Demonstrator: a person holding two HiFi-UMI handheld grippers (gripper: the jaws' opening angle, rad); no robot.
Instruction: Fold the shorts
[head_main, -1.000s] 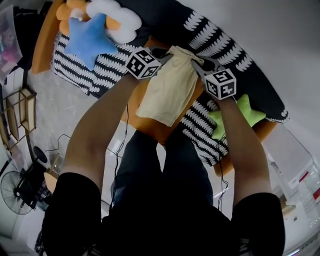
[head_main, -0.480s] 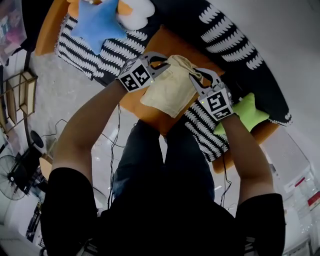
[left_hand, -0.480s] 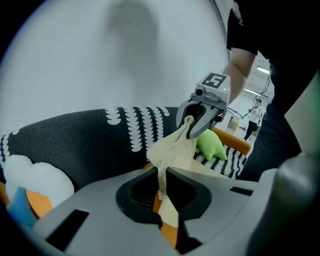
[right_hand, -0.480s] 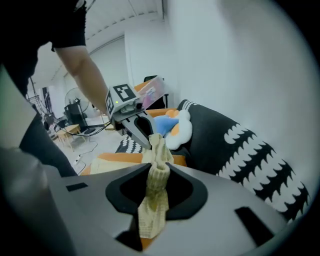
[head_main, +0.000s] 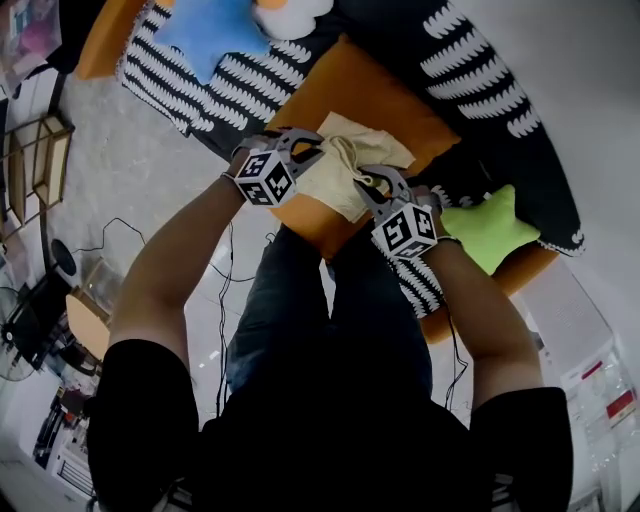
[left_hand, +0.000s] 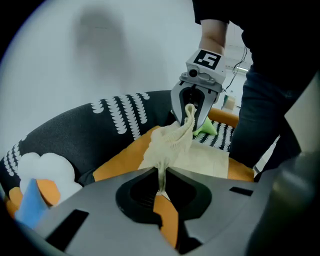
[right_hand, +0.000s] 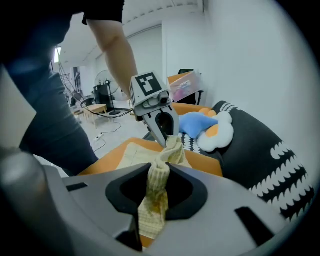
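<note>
Behind, a plain white wall (left_hand: 100, 60); below, a grey floor (head_main: 130, 150) with thin cables. Big black soft couch (head_main: 470, 60) with white marks. On it, a flat orange cushion (head_main: 350, 85). On that, pale yellow cloth shorts (head_main: 350, 180), one edge bunched up. Pinched tight there by left gripper (head_main: 318, 150) and right gripper (head_main: 365, 185). Green star pillow (head_main: 490, 230) nearby. Blue star pillow (head_main: 215, 25) cut off up top.

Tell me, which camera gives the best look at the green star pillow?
The head view: the green star pillow shows nearly whole, beside the right gripper. The left gripper view catches only a green tip behind that gripper. The right gripper view does not show it.
</note>
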